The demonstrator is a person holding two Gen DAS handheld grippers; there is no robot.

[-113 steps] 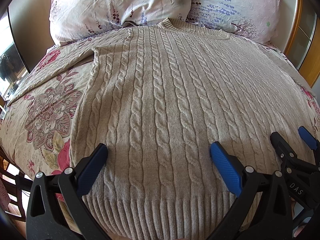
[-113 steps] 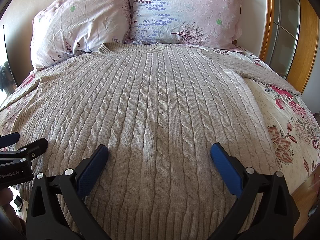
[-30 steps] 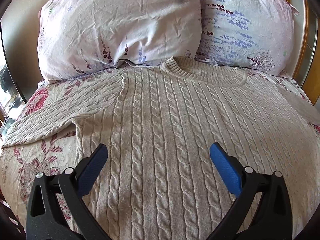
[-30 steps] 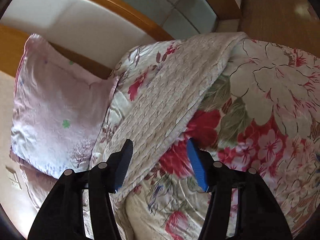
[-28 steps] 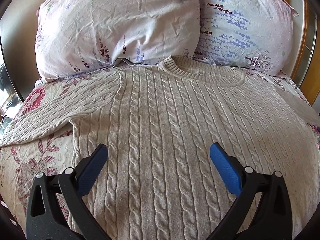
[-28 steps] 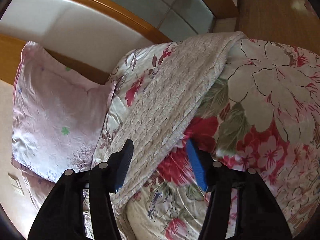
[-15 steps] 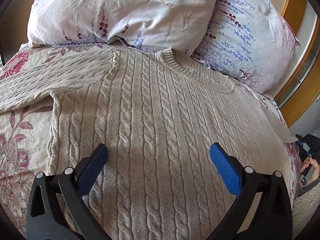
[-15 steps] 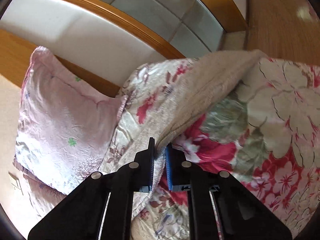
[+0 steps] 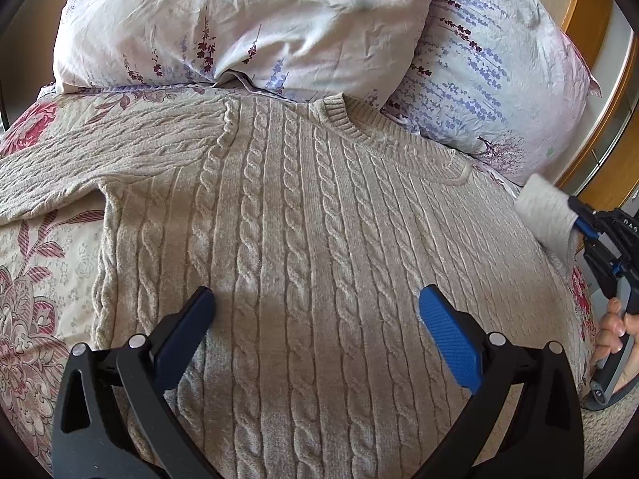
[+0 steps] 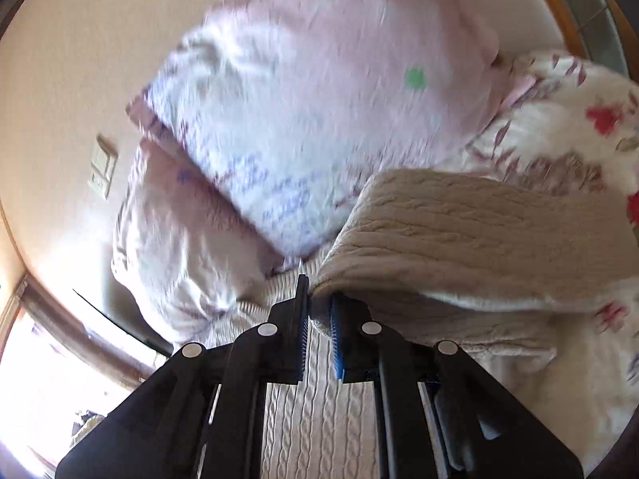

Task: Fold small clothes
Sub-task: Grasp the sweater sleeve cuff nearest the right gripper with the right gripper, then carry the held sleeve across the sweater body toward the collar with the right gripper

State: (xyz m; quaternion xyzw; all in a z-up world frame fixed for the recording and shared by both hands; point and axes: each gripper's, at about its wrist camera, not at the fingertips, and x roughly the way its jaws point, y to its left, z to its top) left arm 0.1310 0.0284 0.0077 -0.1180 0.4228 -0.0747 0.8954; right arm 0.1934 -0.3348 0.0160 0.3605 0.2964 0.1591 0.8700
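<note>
Sweater (image 9: 303, 263), beige cable-knit, is lying face up and flat across a floral bedspread (image 9: 36, 319), neckline (image 9: 383, 135) pointing toward the pillows at the head of the bed. Left sleeve (image 9: 92, 159) is lying stretched out sideways over the bedspread. Right sleeve (image 10: 479, 231) is lifting off the bed: right gripper (image 10: 317, 319) is pinching its edge, jaws nearly together w/ knit squeezed between them. Right wrist view is blurring, so motion seems to be under way. Left gripper (image 9: 315, 319) is hovering low over the sweater's chest area, jaws spread wide, holding nothing.

Judgement: step in hand is folding the right sleeve inward across the body. To do it well, the right gripper should be carrying the sleeve low and level over the chest, keeping tension light so the thick knit isn't stretching, and laying it straight, approx. parallel to the shoulder line, before letting go. Left gripper could be pressing down near the right shoulder seam to stop the body from dragging along.

Counts: 1 sweater; 2 sleeves, 1 flat, 1 lifted; 2 pillows, a pale pink one (image 9: 239, 20) and a lavender-print one (image 9: 491, 72); 2 grippers; 1 bedspread. A person's right hand (image 9: 613, 335) is showing at the frame edge, gripping the right tool's handle.
</note>
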